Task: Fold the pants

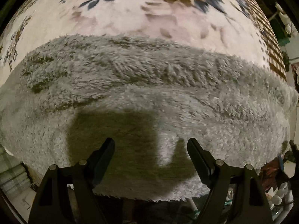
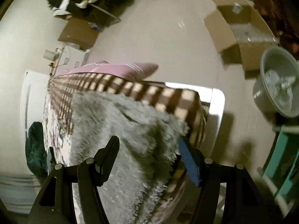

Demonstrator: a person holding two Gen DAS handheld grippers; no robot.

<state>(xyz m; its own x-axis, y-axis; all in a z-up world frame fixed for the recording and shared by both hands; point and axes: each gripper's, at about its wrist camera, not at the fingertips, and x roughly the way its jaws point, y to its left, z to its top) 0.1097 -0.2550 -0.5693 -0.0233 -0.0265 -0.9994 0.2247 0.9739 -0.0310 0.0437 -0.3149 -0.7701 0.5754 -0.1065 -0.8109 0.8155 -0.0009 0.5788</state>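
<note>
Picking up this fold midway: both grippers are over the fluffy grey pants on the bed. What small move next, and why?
Probably lower the left gripper onto the near edge of the grey pants and close. Its jaws stand open above the fleece, holding nothing, and that edge hangs just past the bed.

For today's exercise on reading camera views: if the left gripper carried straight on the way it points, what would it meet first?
The left gripper points down at the grey fluffy pants spread on the flowered blanket. Its open jaws would likely land on the pants first, near their close edge, though the depth is hard to judge.

Left gripper and right gripper both gape.
</note>
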